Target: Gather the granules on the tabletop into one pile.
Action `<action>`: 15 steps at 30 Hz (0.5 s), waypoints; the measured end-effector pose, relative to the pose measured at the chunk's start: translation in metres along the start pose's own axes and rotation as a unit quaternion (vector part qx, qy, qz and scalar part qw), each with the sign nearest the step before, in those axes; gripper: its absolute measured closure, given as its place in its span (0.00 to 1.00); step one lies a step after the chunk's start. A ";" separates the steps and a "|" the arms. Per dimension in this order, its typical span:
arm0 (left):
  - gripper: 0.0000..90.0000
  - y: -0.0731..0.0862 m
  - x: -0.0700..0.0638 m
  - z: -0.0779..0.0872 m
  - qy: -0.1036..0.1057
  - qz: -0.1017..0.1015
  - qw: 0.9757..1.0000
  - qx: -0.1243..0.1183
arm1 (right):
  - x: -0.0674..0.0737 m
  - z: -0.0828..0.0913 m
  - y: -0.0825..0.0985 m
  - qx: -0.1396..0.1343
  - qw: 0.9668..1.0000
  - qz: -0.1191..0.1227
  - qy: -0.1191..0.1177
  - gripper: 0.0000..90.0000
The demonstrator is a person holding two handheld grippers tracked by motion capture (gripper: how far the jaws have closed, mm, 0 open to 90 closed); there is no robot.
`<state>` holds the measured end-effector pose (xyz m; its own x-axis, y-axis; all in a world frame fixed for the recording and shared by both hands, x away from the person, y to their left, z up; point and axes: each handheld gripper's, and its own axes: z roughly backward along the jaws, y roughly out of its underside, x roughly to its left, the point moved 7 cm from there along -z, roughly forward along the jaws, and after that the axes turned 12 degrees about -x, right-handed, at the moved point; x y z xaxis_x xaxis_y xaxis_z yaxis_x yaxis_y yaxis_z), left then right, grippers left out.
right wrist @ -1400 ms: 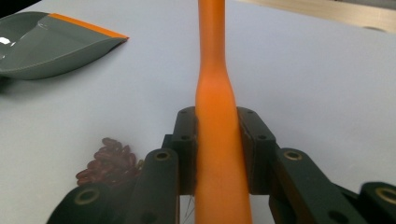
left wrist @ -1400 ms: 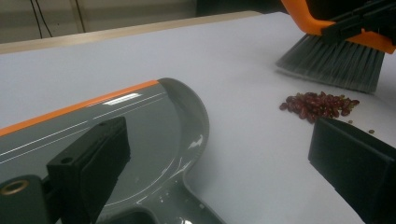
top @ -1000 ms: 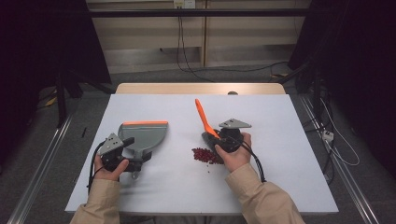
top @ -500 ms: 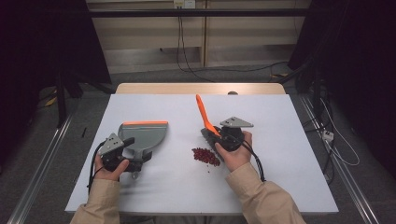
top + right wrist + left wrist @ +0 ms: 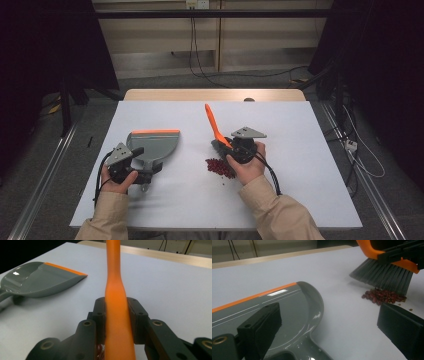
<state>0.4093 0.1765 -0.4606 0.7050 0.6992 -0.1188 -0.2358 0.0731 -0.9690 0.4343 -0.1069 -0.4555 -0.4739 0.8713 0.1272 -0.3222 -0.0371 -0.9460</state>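
A grey dustpan (image 5: 154,145) with an orange front lip lies flat on the white table (image 5: 300,190), left of centre. My left gripper (image 5: 145,161) stands open at its handle end, its jaws wide apart on either side of the handle (image 5: 294,352). My right gripper (image 5: 227,145) is shut on the orange handle of a brush (image 5: 214,122), which slants up and away. In the left gripper view the grey bristles (image 5: 384,277) rest at the far edge of a small pile of red beans (image 5: 384,295). That pile (image 5: 220,166) lies just left of the right hand.
A wooden strip (image 5: 215,95) runs along the table's far edge. Cables (image 5: 200,60) trail over the floor behind it. A few stray crumbs (image 5: 410,309) lie beside the bean pile. Bare white tabletop lies between the dustpan and the beans.
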 end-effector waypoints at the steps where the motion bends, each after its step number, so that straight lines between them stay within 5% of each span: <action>1: 0.06 0.000 0.000 0.000 0.001 -0.001 1.000 0.000 | -0.001 0.001 -0.002 0.000 1.000 0.003 0.001 0.79; 7: 0.06 0.000 0.000 0.000 0.001 -0.001 1.000 0.000 | -0.017 0.006 -0.010 0.001 1.000 0.003 0.010 0.79; 15: 0.06 0.000 0.001 0.000 0.000 0.000 1.000 0.001 | -0.031 0.001 0.002 0.022 0.999 0.025 0.029 0.79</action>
<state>0.4097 0.1768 -0.4609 0.7054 0.6987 -0.1191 -0.2368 0.0740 -0.9687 0.4473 -0.1340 -0.4614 -0.4425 0.8946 0.0624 -0.3352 -0.1004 -0.9368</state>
